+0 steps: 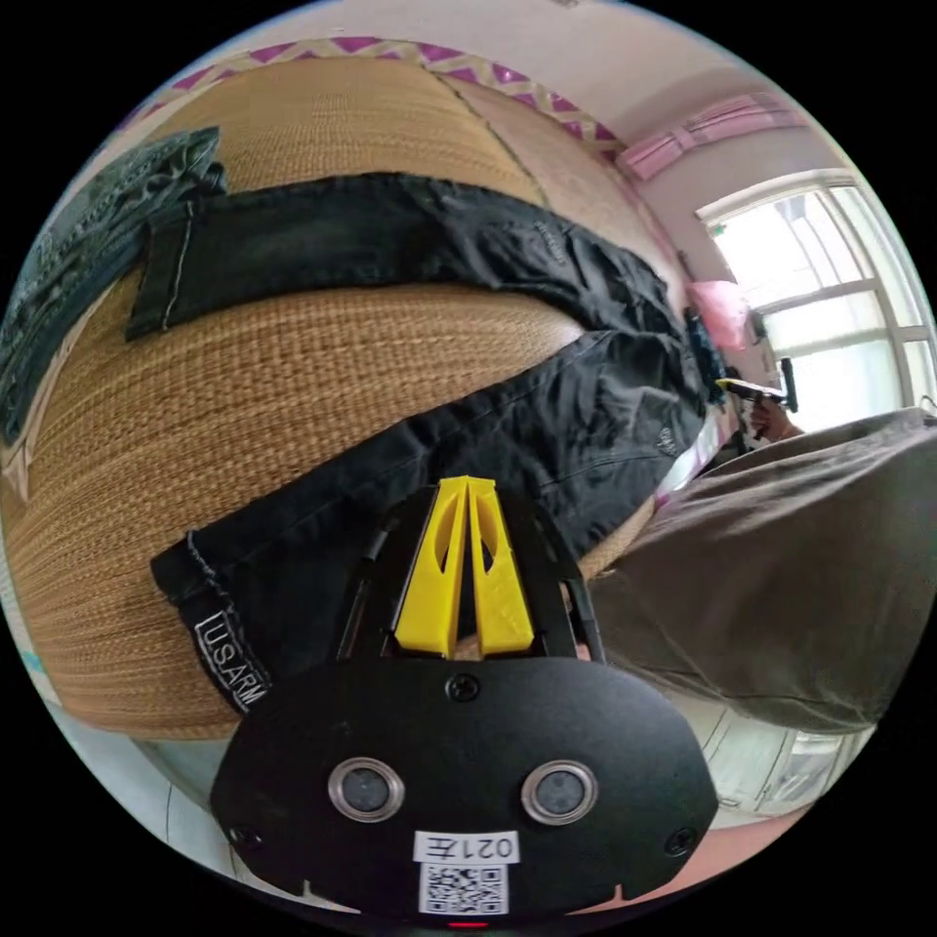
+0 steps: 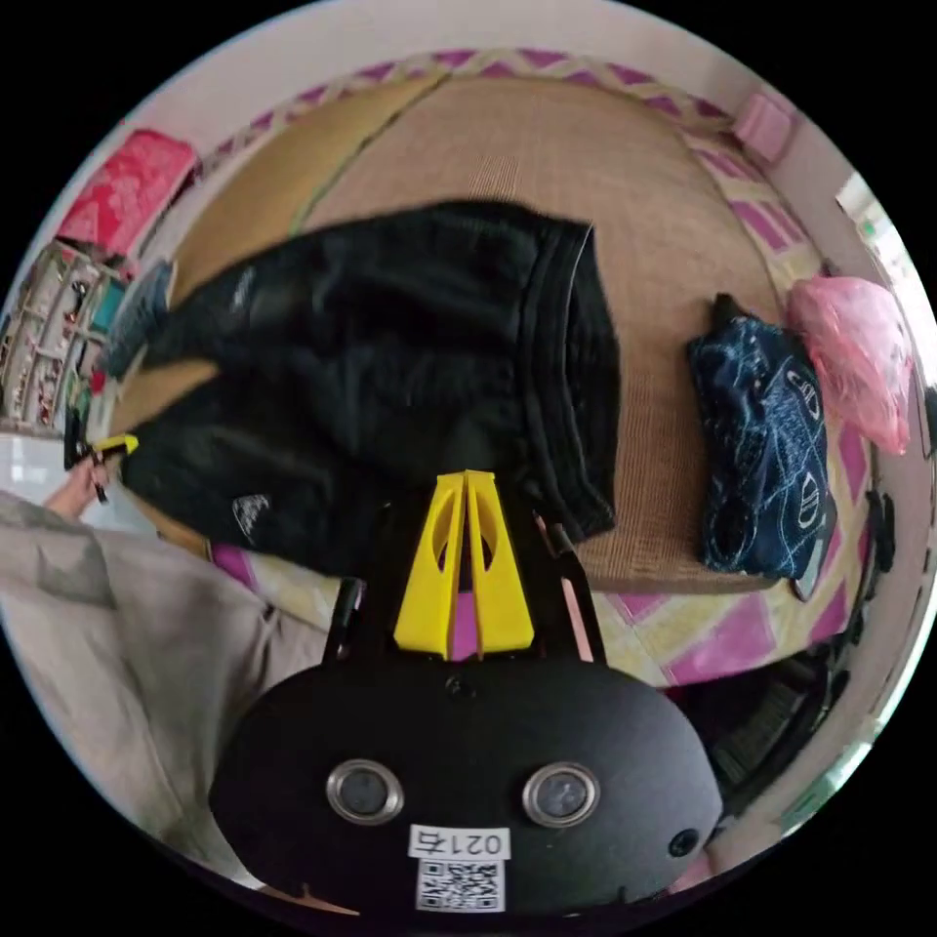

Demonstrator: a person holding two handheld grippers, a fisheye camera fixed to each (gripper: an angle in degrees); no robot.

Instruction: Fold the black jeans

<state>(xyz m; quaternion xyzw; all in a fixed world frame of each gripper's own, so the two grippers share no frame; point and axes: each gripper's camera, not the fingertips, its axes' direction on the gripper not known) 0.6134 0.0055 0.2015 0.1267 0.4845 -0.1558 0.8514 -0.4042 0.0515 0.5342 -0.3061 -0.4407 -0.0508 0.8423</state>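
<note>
Both pairs of yellow jaws sit pressed together with nothing between them: our left gripper (image 1: 467,480) hovers over the near trouser leg, and our right gripper (image 2: 467,475) hangs just off the waistband end, neither one holding cloth

We see the black jeans (image 1: 410,244) spread out flat on the woven straw mat (image 1: 293,371) of the bed, legs splayed apart in a wide V. One leg runs along the far side, the other comes down toward us, its hem (image 1: 200,586) turned up with a white-lettered patch showing. In the right gripper view the waistband (image 2: 571,371) is a thick ribbed edge lying toward the folded blue patterned garment (image 2: 766,449) and a pink plastic bag (image 2: 849,361), both well apart from the jeans

We judge the fold has not begun: the jeans are laid out and no crease is made. The next move, as we read it, calls for opening the jaws, pinching a hem at one end and the waistband at the other, then bringing one leg over to lie on its twin

As for handling, the denim looks heavy and matte, softly rumpled at the knee, likely to hold a crease. The mat is coarse and ridged, so we expect the cloth to drag rather than slide. A grey patterned cloth (image 1: 88,244) lies at the mat's far corner, touching the far hem
</note>
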